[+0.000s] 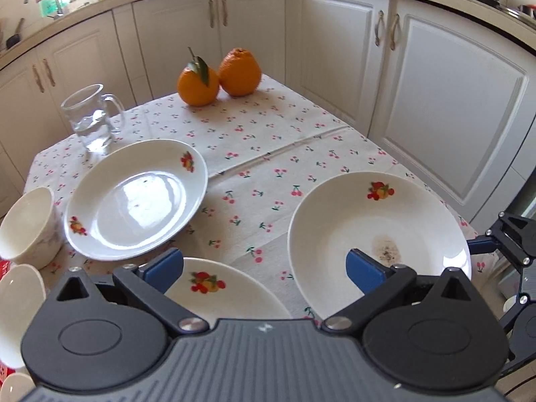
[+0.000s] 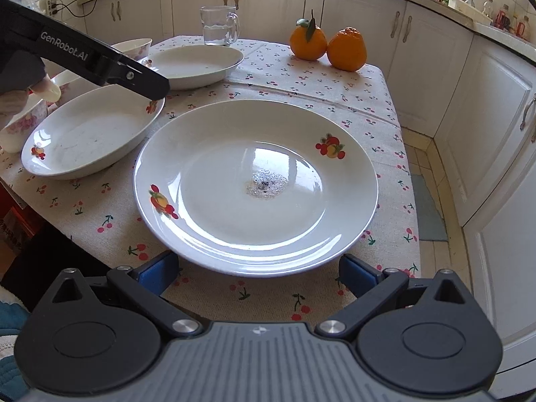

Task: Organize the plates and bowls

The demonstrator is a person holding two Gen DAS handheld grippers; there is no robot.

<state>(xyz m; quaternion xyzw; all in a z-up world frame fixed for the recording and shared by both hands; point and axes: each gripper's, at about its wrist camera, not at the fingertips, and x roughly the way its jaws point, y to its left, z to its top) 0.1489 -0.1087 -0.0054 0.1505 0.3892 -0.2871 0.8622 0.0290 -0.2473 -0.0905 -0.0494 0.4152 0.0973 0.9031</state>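
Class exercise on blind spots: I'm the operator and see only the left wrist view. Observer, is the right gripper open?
Observer: Yes. The right gripper is open, its fingers flanking the near rim of the dirty plate.
Operator: Does that plate have a second fruit print?
Observer: Yes, a second print sits on its near-left rim.
Operator: Anything above the bowls on my left?
Observer: A fingertip shows just above the flowered bowl.

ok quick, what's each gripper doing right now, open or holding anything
Left gripper: open, holding nothing, above the near white fruit-print plate.
Right gripper: open, holding nothing, facing the stained white fruit-print plate.
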